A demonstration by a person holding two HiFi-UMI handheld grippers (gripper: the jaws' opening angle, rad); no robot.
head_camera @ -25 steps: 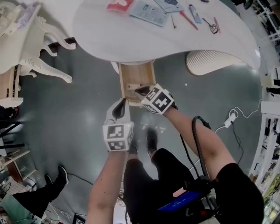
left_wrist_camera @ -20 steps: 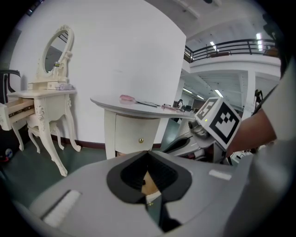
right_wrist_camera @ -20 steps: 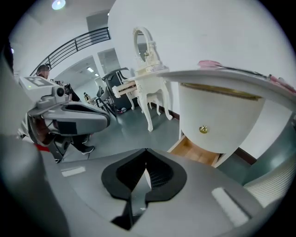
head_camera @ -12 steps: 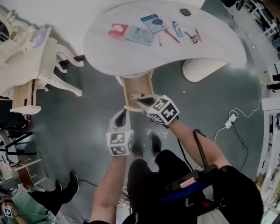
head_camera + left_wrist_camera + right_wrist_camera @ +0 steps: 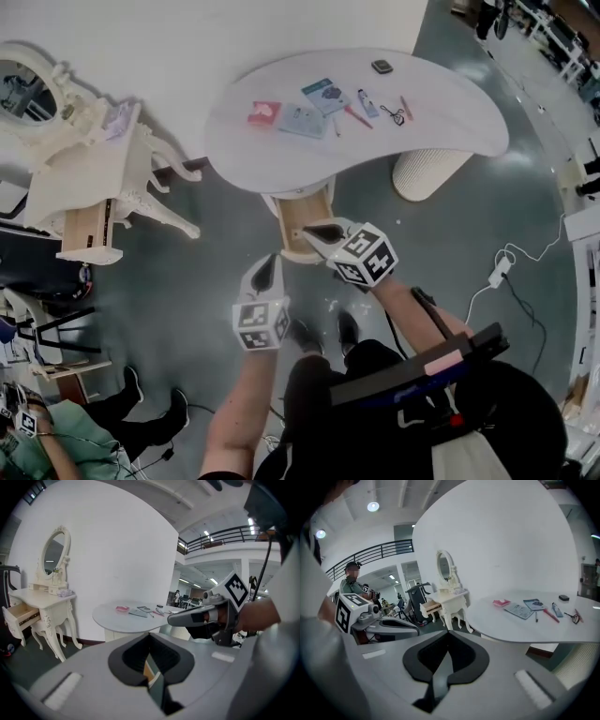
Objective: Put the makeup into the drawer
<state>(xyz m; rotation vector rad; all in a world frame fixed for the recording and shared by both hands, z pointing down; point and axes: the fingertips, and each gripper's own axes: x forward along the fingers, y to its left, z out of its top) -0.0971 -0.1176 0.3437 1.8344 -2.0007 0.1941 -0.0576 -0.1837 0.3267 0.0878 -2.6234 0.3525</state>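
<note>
Makeup lies on the white curved table [image 5: 450,122]: a red packet [image 5: 264,112], two flat packs [image 5: 302,122], a tube [image 5: 367,101], a red pencil [image 5: 356,116], a curler [image 5: 394,114] and a dark compact [image 5: 382,67]. Under the table a wooden drawer [image 5: 298,220] stands pulled out. My right gripper [image 5: 314,228] hangs over the drawer's front, shut and empty. To its lower left my left gripper [image 5: 265,272] is shut with nothing in it. The right gripper view shows the same items [image 5: 519,610] beyond its closed jaws [image 5: 447,634].
A cream vanity [image 5: 103,178] with a mirror and an open side drawer [image 5: 89,225] stands at the left. A ribbed white stool [image 5: 427,169] sits under the table's right end. A cable and power strip [image 5: 497,272] lie on the floor. A person [image 5: 37,441] sits at lower left.
Both grippers have risen and the head view has pulled back, so the table and drawer look smaller. The right gripper stays over the drawer's front. Both stay shut.
</note>
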